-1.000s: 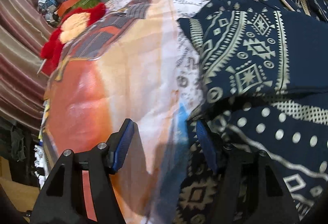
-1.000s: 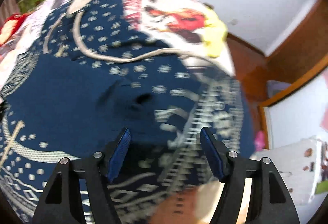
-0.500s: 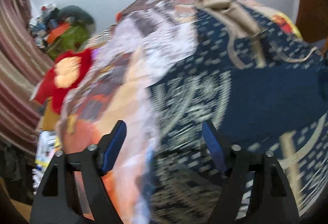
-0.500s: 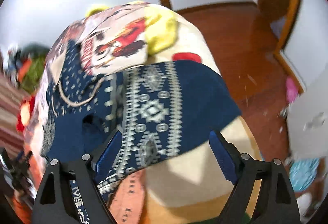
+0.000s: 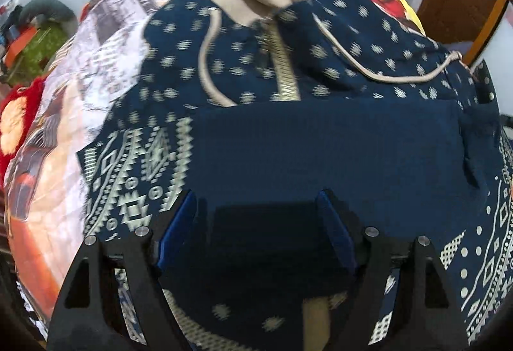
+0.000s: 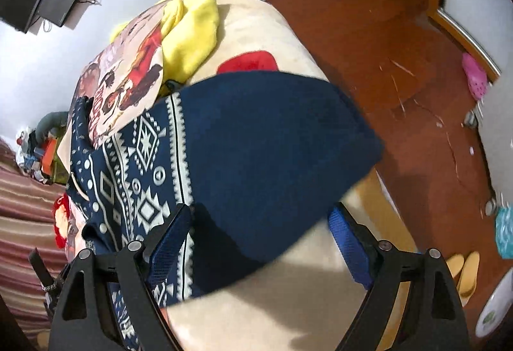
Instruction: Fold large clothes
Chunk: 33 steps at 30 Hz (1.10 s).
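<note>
Between folds. The navy patterned hoodie [image 5: 320, 142] lies partly folded on the bed [image 6: 263, 30]. Left gripper [image 5: 256, 222] and right gripper [image 6: 259, 235] hover above it, jaws apart and empty. Next move, presumably: grasp an edge to fold again.

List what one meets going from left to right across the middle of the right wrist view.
Striped curtain → red plush toy → navy patterned hoodie → wooden floor → pink slipper.
</note>
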### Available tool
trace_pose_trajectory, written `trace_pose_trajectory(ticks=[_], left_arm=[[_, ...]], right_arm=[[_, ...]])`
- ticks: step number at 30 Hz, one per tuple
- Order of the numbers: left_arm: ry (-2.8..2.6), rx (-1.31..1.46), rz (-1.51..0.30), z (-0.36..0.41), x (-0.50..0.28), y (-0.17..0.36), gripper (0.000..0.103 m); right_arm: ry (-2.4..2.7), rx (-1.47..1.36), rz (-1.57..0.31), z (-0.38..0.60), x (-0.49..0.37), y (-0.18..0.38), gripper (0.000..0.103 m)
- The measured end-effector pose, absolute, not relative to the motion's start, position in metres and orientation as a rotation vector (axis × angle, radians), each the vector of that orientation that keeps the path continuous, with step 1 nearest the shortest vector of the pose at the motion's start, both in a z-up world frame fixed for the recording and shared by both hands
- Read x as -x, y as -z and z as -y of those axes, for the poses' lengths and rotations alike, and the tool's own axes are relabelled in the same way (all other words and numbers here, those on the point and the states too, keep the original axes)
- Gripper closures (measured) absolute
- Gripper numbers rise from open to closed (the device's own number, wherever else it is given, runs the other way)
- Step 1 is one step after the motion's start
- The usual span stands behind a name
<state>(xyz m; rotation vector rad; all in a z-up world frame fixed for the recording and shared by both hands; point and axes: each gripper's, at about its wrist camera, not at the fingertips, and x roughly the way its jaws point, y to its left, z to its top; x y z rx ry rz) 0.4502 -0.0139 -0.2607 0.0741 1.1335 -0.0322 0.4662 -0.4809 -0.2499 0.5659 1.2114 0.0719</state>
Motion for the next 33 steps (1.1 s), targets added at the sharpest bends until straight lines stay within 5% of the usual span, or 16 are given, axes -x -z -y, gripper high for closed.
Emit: trace_pose_trajectory(ticks=[7,15,33], left_arm=[[0.049,-0.065,-1.131,0.018,-0.455,0.264,0.024],[0.038,-0.026,-1.124,0.007,-0.44,0.255,0.024],[0.039,0.124,-0.958,-0.052,-0.377,0.187,0.024]], right_arm=[[-0.059,-0.577,-1.132,0.479,-0.486,0.252,0.029],[-0.027,-0.479,-1.052,0.466,-0.492,0.234,0.088],[-0.357,-0.377,-0.755,0.345,-0.446,0.067,0.094]])
